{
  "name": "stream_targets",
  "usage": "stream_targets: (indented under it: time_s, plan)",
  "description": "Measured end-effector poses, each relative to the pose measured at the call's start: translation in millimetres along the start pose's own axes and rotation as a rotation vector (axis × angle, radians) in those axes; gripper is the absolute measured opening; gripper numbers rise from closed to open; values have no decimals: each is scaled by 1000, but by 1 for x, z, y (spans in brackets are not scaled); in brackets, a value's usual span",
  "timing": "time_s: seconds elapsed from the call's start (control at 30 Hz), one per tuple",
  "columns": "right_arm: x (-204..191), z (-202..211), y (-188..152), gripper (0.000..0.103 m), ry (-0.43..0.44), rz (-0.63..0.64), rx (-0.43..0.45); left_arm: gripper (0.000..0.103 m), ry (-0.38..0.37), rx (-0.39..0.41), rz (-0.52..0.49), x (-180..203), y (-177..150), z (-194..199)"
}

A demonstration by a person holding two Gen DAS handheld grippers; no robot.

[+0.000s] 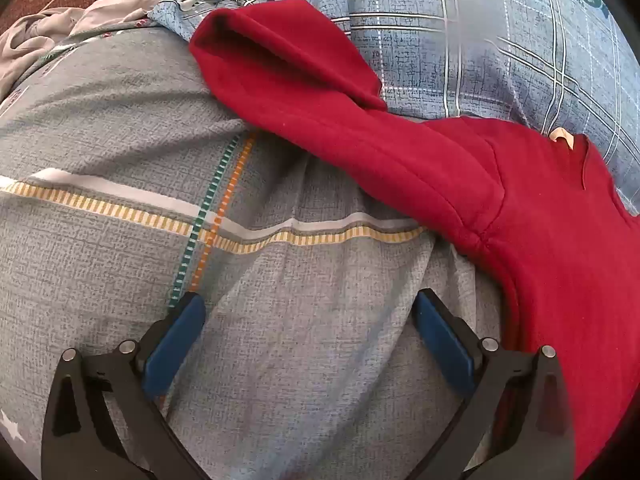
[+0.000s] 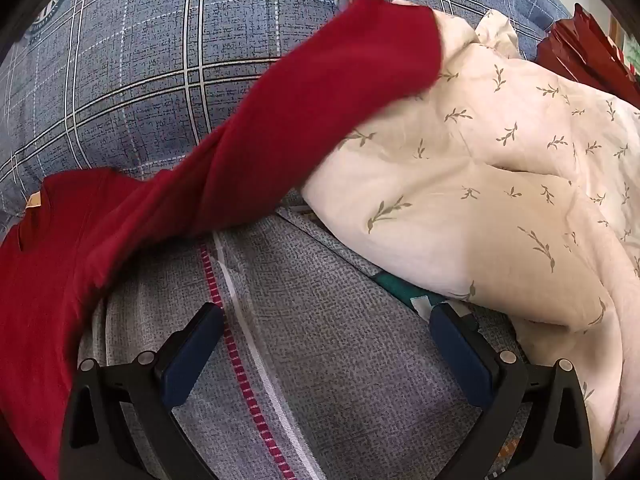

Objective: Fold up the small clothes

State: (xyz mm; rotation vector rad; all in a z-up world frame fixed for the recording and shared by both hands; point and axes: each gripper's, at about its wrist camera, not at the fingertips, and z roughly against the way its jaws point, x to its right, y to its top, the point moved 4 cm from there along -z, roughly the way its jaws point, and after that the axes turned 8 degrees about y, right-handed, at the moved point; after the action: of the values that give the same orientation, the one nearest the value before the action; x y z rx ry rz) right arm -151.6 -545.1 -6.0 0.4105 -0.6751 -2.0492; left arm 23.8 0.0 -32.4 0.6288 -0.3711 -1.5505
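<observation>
Grey checked bedsheet point(image 1: 120, 128) carries one red sweater point(image 1: 540, 220); left gripper point(image 1: 308, 312) and right gripper point(image 2: 326, 322) angle downward, jaws spread, empty.

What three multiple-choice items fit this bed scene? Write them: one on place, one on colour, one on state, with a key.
1. Where does the right sleeve's end lie?
A. On the cream leaf-print quilt
B. Between the fingers
C. Tucked under the shirt

2. What colour is the shirt?
A. Green
B. Red
C. White

3. How do both hand-held grippers stand?
A. Shut on a sleeve
B. Shut on nothing
C. Open, holding nothing

Key:
1 A: the right sleeve ends against the cream quilt.
2 B: the shirt is red throughout.
3 C: the left hand-held gripper and the right hand-held gripper show only grey bedsheet between wide-spread fingers.
</observation>
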Motion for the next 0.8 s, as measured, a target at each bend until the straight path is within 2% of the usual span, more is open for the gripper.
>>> stream_targets:
  time_s: [0.67, 0.8]
  plan:
    - [0, 0, 0, 102, -2, -1, -2, 103, -4, 9, 3, 1, 0, 1]
    - [-3, 5, -3, 103, -4, -21, -34, 103, -9, 18, 5, -5, -4, 6]
